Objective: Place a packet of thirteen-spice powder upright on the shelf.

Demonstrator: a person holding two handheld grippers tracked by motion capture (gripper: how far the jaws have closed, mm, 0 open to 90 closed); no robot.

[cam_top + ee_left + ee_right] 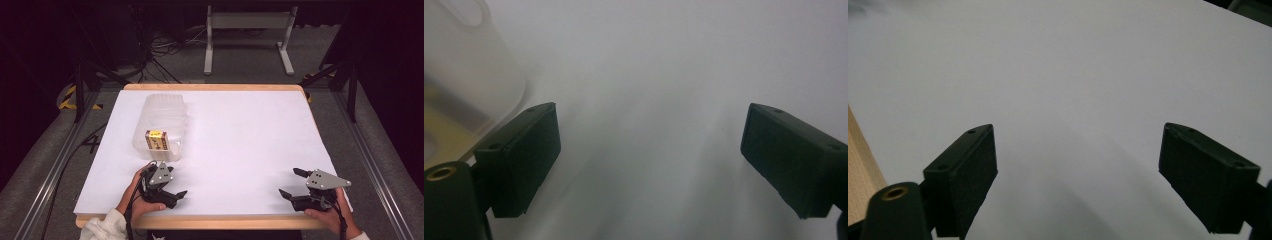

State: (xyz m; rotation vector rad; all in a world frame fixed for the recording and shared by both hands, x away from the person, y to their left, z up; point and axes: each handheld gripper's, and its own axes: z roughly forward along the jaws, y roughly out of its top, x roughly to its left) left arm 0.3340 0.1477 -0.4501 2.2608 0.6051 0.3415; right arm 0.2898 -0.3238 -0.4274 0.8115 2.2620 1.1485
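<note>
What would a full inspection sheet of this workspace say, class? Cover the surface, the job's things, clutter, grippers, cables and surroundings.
Surface: white table top with a wooden edge, bare over most of its area.
Job's things: clear plastic container at the left, with a small yellow box inside its near end.
Clutter: nothing seen.
Grippers: left hand-held gripper open, just in front of the container, not touching it; right hand-held gripper open at the near right, holding nothing.
Cables: a black cable trails from the left hand-held gripper; loose cables lie on the floor beyond the table.
Surroundings: grey carpet, a white metal stand, dark frame rails.
</note>
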